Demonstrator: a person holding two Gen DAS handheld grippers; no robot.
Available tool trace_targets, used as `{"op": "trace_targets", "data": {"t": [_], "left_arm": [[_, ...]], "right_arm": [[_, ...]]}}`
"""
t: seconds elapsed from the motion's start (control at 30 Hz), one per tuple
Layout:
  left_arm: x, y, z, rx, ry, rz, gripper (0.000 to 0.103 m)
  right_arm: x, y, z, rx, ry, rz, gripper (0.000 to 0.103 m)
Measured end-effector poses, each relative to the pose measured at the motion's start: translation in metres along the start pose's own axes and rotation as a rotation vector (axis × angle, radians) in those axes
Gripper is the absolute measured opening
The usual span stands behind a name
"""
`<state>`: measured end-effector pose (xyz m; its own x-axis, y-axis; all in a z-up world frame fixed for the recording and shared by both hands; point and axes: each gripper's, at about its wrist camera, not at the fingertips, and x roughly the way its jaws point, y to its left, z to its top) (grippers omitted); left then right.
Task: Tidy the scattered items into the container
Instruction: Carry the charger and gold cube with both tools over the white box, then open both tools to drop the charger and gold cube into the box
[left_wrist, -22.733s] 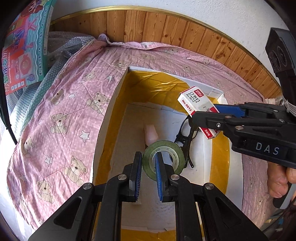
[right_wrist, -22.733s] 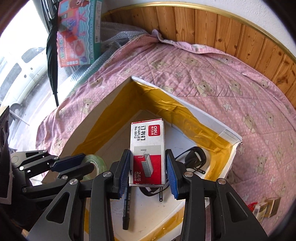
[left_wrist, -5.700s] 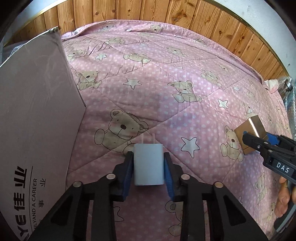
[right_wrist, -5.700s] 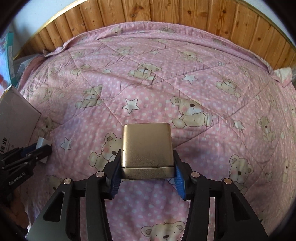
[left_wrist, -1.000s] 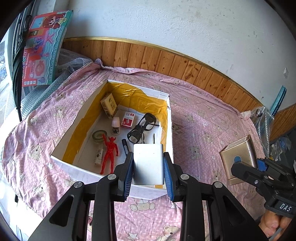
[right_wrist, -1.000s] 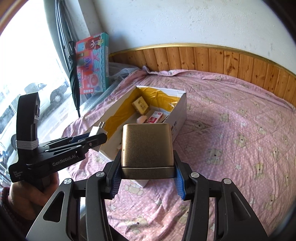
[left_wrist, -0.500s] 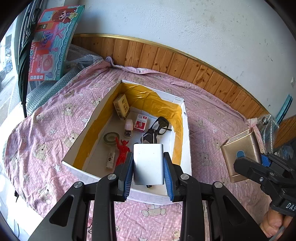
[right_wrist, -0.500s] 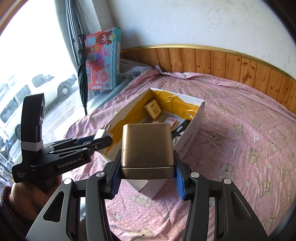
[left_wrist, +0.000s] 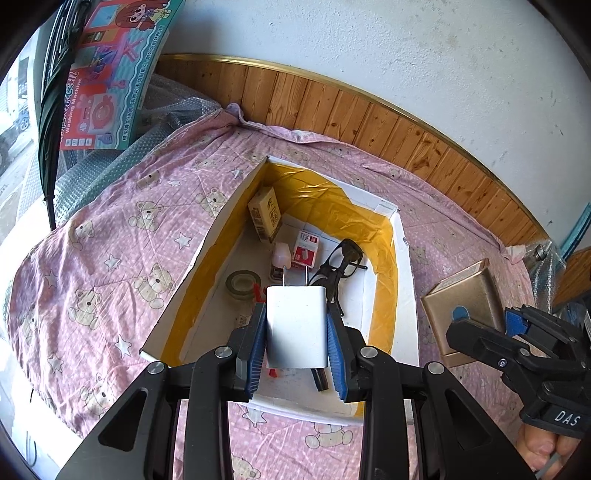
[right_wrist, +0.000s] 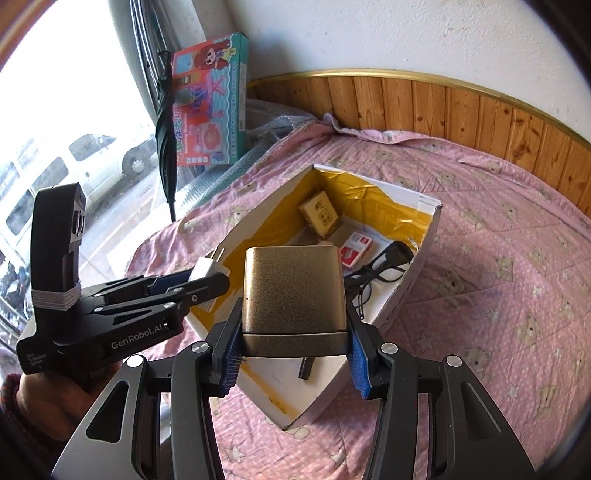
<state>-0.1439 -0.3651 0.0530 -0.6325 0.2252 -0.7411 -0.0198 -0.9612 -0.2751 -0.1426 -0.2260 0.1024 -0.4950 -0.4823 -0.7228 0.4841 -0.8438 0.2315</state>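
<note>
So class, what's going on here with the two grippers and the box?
A person is tidying items into a white box on a pink bedspread. The left gripper holds a white charger above it; the right gripper holds a gold case alongside. Glasses, tape and staples already lie inside.

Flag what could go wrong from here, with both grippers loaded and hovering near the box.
1. The white charger hangs over the box with its prongs toward the black glasses; a straight drop might strike the lenses.
2. The gold case fills the right gripper and looks heavy; released from this height it could land on the glasses or the staple box.
3. The left gripper and the right one sit close, so they could bump over the opening.
</note>
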Motion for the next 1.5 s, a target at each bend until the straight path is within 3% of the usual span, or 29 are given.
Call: {"op": "trace_targets", "data": {"t": [0.37, 1.07, 1.17, 1.5], "left_arm": [[0.037, -0.001, 0.011, 0.001, 0.063, -0.011, 0.032], [0.112, 0.018, 0.071, 0.021, 0.205, 0.023, 0.032], [0.123, 0.025, 0.071, -0.012, 0.213, 0.029, 0.043], [0.091, 0.025, 0.048, 0.028, 0.183, 0.048, 0.044]], "right_arm": [[0.045, -0.012, 0.018, 0.010, 0.084, 0.034, 0.050], [0.107, 0.006, -0.006, -0.069, 0.253, 0.101, 0.052], [0.103, 0.002, -0.006, -0.052, 0.245, 0.106, 0.052], [0.070, -0.009, -0.018, -0.030, 0.225, 0.111, 0.052]]}}
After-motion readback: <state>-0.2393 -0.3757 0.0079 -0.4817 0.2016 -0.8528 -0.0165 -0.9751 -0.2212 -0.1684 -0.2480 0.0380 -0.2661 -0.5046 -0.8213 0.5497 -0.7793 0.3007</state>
